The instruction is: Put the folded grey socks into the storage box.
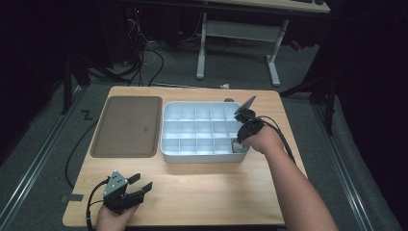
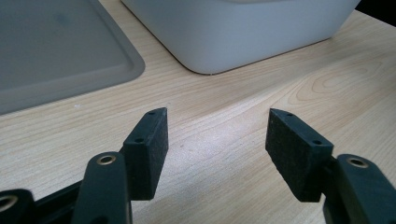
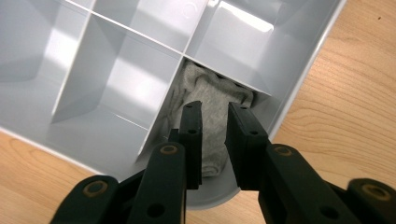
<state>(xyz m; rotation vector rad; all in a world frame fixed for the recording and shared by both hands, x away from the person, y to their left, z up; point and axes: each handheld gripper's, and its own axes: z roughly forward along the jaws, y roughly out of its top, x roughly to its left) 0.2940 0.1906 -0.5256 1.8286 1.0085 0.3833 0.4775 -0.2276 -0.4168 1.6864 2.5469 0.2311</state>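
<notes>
a person is working at a pale wooden table point(image 1: 202, 192) with a two-jaw gripper in each hand. the right gripper point(image 3: 214, 114) is hanging over the near right corner compartment of a white divided organiser box point(image 1: 204, 131), its jaws standing a narrow gap apart. a bunched grey sock point(image 3: 205, 100) is lying in that corner compartment (the one hard against the box's outer wall, next to the table's right side), and it is showing through the gap between the jaws; the pads are not pressing on it, so the sock is resting loose in its cell. in the high view the right gripper point(image 1: 240, 127) is sitting above that same corner, the grey sock point(image 1: 237, 146) just peeping out beneath the hand.

the left gripper point(image 1: 139, 185) is resting low near the front left edge of the table, well apart from the box, its jaws spread wide with nothing but bare wood between them. in the left gripper view, the left gripper point(image 2: 217, 140) is pointing toward the box's rounded near corner and the edge of a flat brown tray point(image 1: 127, 126), which is lying just beside the box on its left.
</notes>
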